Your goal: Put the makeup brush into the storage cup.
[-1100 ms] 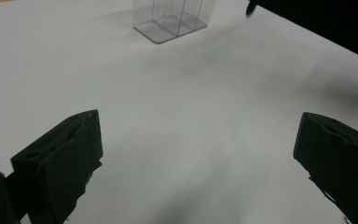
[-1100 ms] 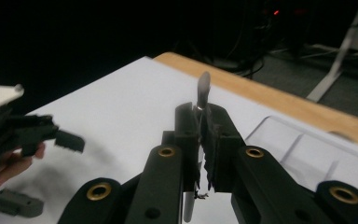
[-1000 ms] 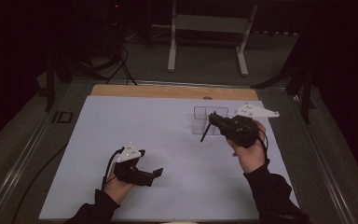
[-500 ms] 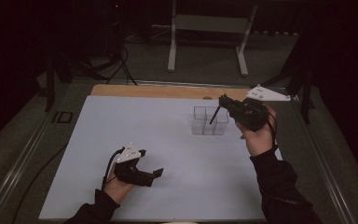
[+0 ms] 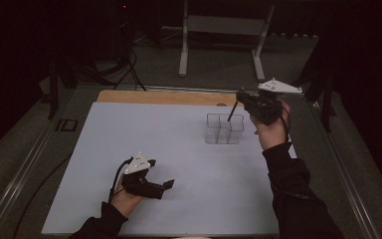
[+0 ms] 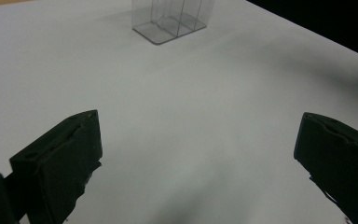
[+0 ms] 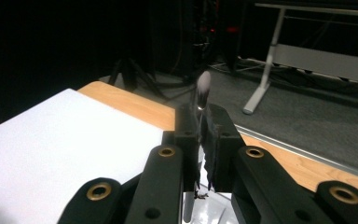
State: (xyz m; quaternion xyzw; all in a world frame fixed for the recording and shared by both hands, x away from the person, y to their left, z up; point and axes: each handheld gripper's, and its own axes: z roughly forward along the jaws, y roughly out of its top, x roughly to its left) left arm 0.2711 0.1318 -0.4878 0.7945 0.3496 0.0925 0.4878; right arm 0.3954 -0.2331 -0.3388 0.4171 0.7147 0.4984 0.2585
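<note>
High view: your right gripper point(image 5: 239, 101) clamps a makeup brush point(image 5: 232, 112) above the clear divided organizer point(image 5: 223, 130); lower it in next. Your left gripper point(image 5: 165, 186) rests wide.

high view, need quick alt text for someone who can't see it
A person's right gripper holds a thin dark stick tilted over a clear divided box on a white table. The left gripper rests near the front edge, jaws open, holding nothing.

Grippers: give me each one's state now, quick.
Left gripper: open, holding nothing, fingers wide apart.
Right gripper: closed on a thin dark stick above the clear box.
</note>
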